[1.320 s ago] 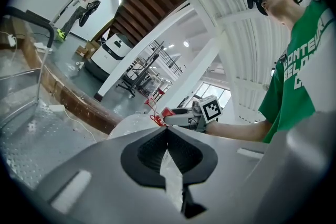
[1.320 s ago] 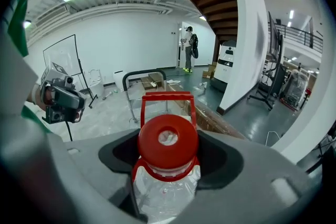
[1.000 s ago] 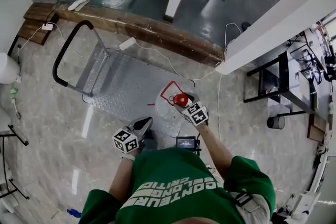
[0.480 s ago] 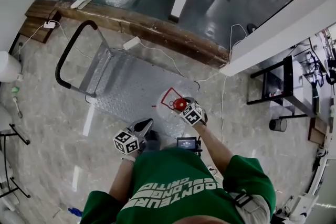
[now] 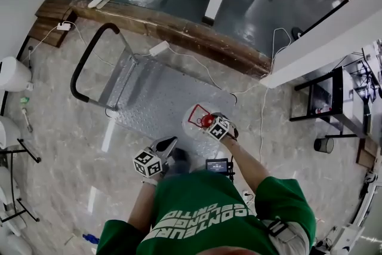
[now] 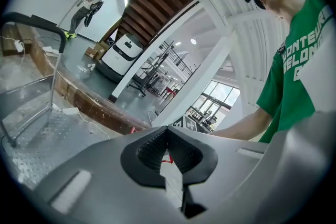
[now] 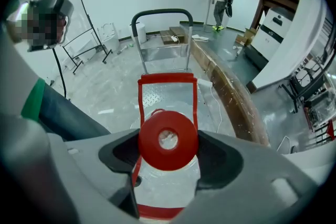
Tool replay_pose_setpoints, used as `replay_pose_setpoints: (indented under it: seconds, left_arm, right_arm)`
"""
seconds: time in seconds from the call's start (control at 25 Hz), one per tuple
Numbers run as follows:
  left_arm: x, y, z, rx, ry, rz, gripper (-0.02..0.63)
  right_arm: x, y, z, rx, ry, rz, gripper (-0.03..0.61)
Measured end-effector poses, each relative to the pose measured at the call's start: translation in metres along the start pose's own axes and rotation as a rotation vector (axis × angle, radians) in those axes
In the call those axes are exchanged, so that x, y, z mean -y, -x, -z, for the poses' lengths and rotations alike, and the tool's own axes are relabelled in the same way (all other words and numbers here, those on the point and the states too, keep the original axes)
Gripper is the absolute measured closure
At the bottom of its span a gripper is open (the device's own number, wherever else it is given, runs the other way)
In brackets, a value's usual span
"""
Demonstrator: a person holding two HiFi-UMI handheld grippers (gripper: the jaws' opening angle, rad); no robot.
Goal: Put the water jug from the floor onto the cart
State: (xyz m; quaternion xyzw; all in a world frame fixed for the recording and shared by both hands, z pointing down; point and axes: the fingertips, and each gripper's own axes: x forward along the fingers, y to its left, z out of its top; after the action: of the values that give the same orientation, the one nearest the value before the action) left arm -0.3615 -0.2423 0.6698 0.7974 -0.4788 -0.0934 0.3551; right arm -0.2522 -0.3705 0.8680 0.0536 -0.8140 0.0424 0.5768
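R hand-held gripper (image 5: 207,122): pts steeply down, jaws clamped either side of the water jug's (image 5: 190,125) red cap (image 7: 168,136). R forearm (image 5: 246,161) bare, extended fwd. L hand-held gripper (image 5: 169,143): approx. level, pts fwd, jaws together, nothing betw. them. Sits left of R unit, closer to torso. L forearm (image 5: 143,203) tucked in.

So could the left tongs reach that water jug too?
Probably yes: the left tongs, shut and empty, sit beside the water jug, nothing between; the right tongs grip only its cap.
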Motion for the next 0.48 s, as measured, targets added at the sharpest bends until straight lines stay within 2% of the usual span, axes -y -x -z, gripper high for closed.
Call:
replay_pose_setpoints:
  seconds: [0.48]
  left_arm:
    - [-0.024,0.015,-0.006,-0.001,0.019,-0.058,0.609]
  right_arm:
    - [0.003,-0.061,0.008,-0.114,0.061,-0.046,0.281]
